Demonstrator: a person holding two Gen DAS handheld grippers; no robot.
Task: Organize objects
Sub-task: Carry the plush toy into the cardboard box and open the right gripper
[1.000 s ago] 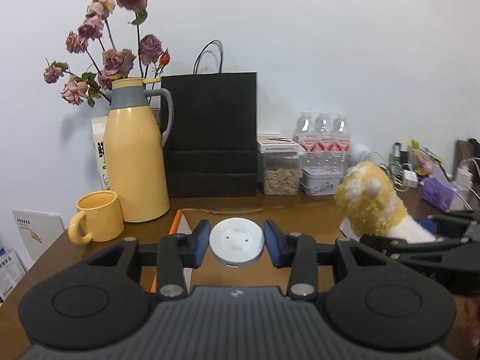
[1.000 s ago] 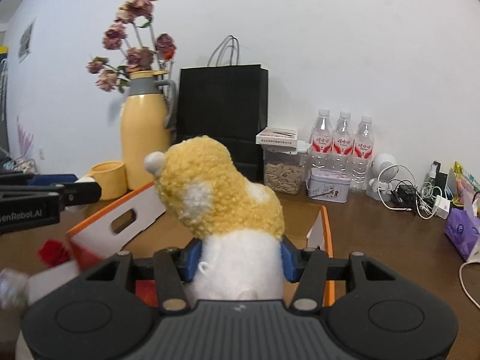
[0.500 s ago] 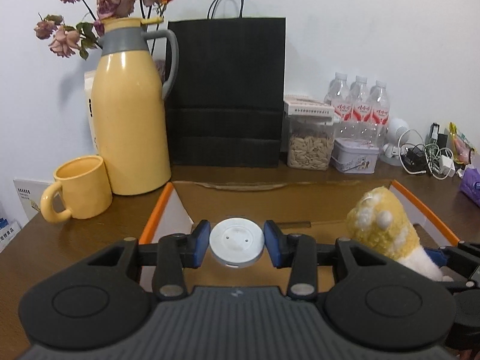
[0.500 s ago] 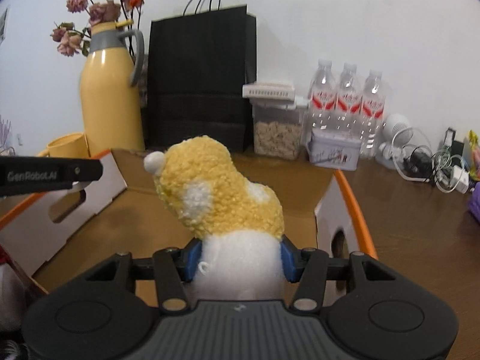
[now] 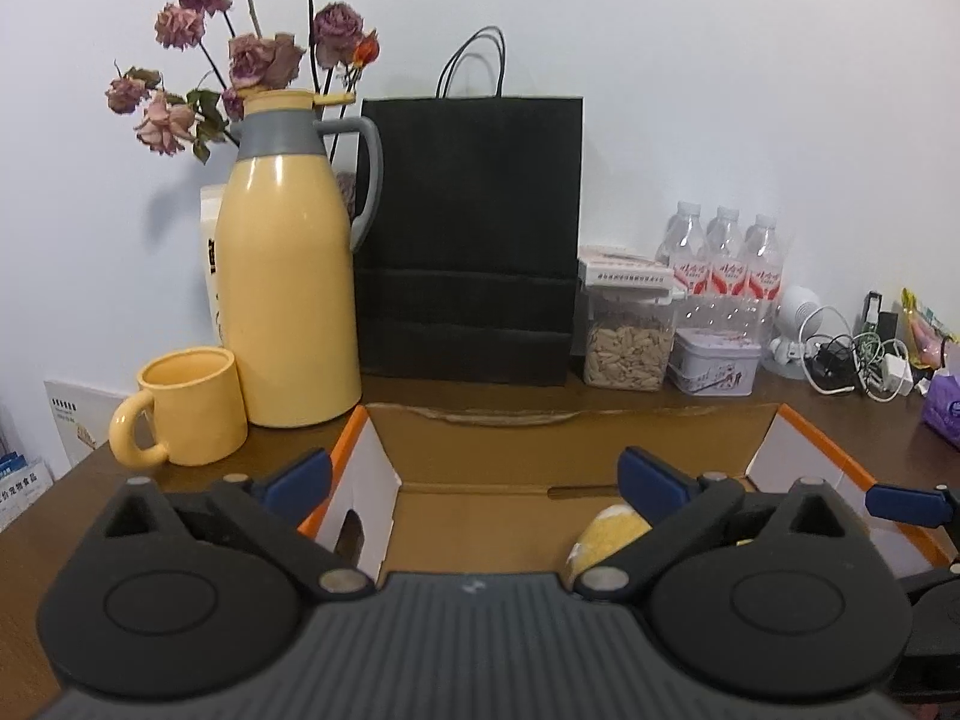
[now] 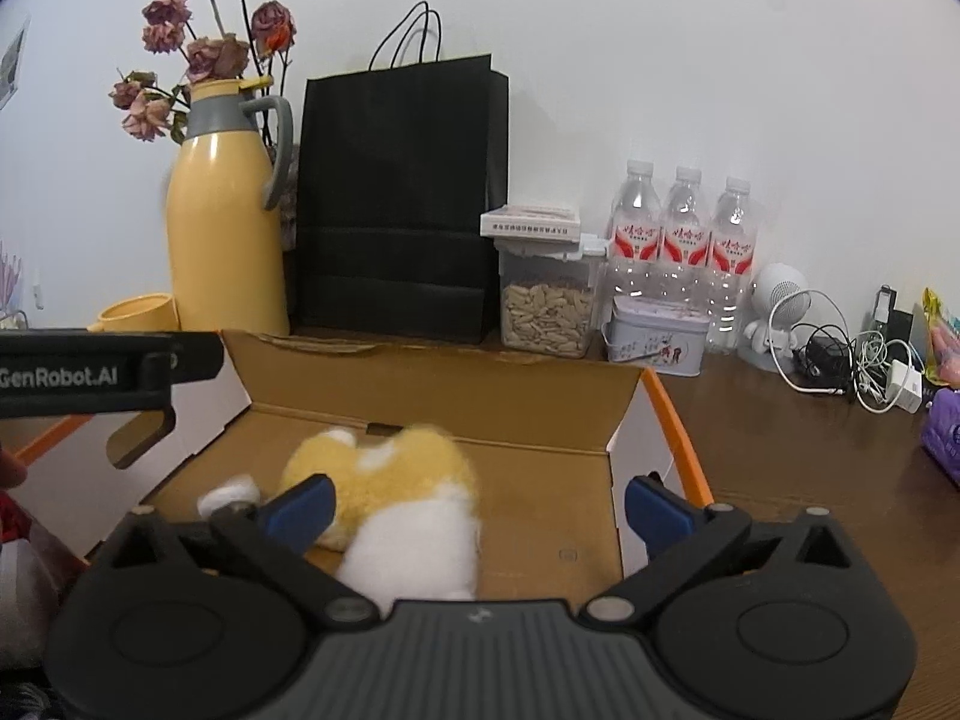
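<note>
Meanwhile, left gripper (image 5: 474, 474) hovering over the cardboard box (image 6: 444, 387), its jaws opening with nothing between them, yellow-and-white plush toy (image 6: 402, 492) lying on the box floor, right gripper (image 6: 480, 501) above it, jaws opening, pads clear of the toy.

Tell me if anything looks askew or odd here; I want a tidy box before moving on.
The plush toy lies tumbled on its side on the floor of the box, blurred as if just dropped, below the opening right gripper. Nothing is spilled or damaged. The left gripper is also opening, with nothing between its jaws.
</note>
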